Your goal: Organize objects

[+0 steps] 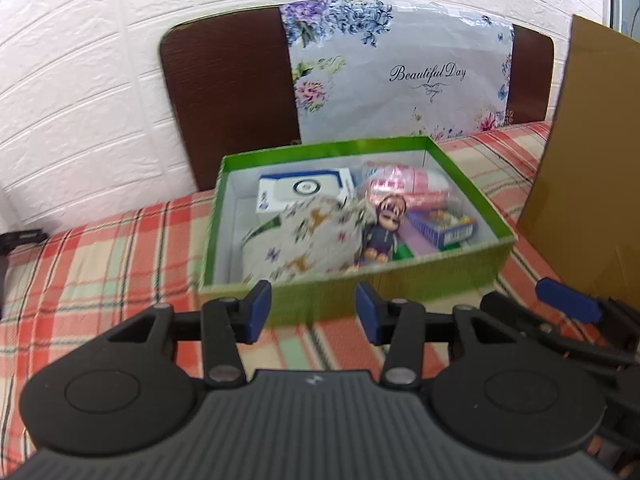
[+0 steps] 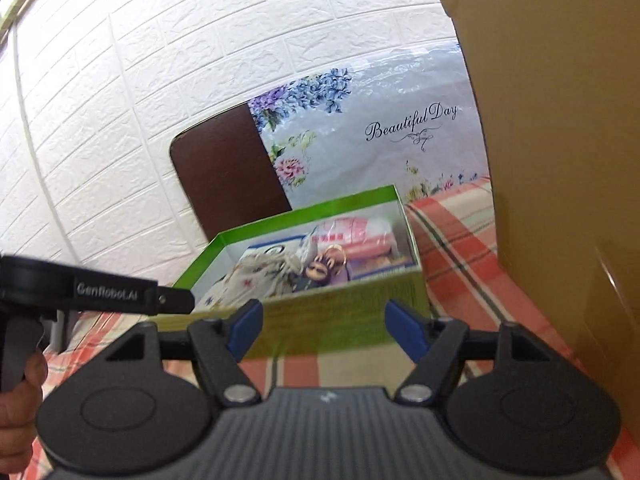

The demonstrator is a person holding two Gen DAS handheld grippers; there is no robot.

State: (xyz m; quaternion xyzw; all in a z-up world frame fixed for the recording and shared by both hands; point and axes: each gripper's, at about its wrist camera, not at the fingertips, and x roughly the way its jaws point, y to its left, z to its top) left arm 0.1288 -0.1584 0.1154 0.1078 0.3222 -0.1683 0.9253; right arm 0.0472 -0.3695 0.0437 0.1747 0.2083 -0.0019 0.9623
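Left wrist view: the left gripper [image 1: 314, 308], fingers apart and holding nothing, hovers over a red, cream and green plaid cloth [image 1: 100, 256]. Just ahead sits an open green box [image 1: 320, 300] holding a floral pouch [image 1: 308, 236], a monkey figure [image 1: 382, 228] and small packages. Behind stand a floral bag [image 1: 400, 76], a dark brown board [image 1: 228, 92] and a white brick-patterned wall [image 1: 80, 60].

Right wrist view: the right gripper [image 2: 324, 330], fingers wide apart and empty, faces the same box [image 2: 340, 308]. Brown cardboard [image 2: 560, 160] rises on the right.

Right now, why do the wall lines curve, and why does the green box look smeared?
Left wrist view: the fisheye lens bows the brick wall; the green box is softly motion-blurred. Right wrist view: stronger bending and a tilted scene, the box's near wall streaked, glare on the floral bag.
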